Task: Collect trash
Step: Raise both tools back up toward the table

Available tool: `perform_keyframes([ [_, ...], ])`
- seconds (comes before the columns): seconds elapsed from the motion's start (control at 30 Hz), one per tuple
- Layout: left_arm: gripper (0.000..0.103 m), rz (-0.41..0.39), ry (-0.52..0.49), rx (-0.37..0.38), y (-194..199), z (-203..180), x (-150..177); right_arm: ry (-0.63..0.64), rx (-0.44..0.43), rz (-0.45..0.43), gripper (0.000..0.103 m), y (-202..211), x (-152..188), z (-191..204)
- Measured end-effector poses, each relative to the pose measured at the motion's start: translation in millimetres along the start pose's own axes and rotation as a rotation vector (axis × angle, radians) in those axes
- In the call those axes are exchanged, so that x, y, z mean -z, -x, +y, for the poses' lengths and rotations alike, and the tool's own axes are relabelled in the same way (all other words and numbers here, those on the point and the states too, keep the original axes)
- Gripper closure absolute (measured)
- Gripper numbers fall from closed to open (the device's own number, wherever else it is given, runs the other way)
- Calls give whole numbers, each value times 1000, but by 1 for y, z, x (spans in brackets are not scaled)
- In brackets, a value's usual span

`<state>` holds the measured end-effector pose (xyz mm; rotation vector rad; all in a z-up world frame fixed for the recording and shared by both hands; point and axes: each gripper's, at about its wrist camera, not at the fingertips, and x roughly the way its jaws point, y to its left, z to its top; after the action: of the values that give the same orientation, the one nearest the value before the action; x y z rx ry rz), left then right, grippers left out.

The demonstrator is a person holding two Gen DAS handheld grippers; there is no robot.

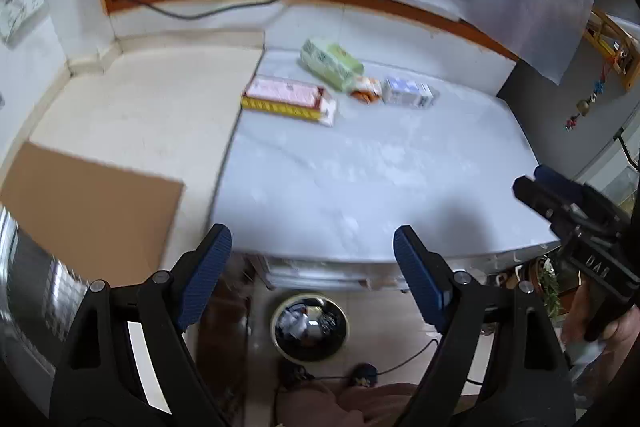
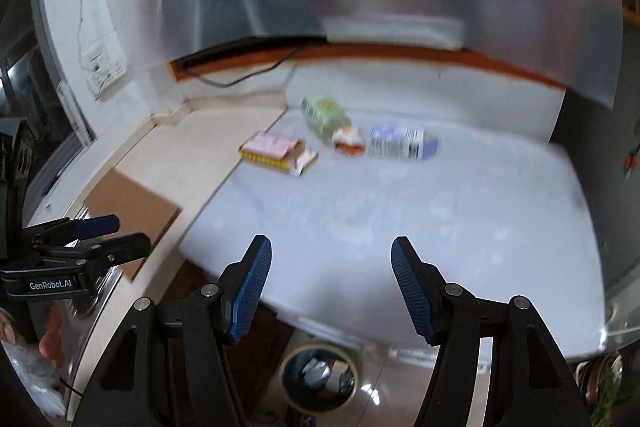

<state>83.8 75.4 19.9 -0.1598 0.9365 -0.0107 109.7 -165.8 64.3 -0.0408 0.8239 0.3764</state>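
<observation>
Nearest, the left gripper (image 1: 312, 259) stands spread with nothing between its blue pads (image 1: 210, 275), and the right gripper (image 2: 331, 267) is likewise spread and empty, both hanging above the near edge of the worktop (image 2: 400, 211). In the left wrist view the right gripper appears at 3 o'clock; in the right wrist view the left gripper sits at 9 o'clock.

Below them, at 6 o'clock on the floor, a round trash bin (image 2: 320, 379) holds crumpled scraps; it stands just under the worktop's front edge. A brown cardboard sheet (image 1: 92, 203) lies at 9 o'clock on the cream counter beside the worktop.

Farther out, around 12 o'clock, the trash lies in a loose cluster near the back of the pale worktop. A pink and yellow flat box (image 1: 290, 101) lies nearest, at the worktop's left edge. Behind it, a green packet (image 1: 330, 63) lies at an angle, and a small orange wrapper (image 1: 366, 89) sits against its right end. Just to the right of that lies a white and blue carton (image 1: 408, 93). A dark cable (image 1: 208, 9) runs along the wooden ledge behind.
</observation>
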Motion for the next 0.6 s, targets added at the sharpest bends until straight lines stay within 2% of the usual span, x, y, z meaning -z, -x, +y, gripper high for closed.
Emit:
perform_keyframes([
  [0.2, 22, -23, -62, 36, -6, 15, -44, 29, 96, -20, 39, -17, -49, 8],
  [0.33, 22, -21, -97, 56, -17, 11, -68, 58, 154, -25, 37, -34, -76, 3],
  [0.6, 22, 0, -76, 71, -57, -21, -109, 180, 158, -3, 25, -89, -122, -29],
])
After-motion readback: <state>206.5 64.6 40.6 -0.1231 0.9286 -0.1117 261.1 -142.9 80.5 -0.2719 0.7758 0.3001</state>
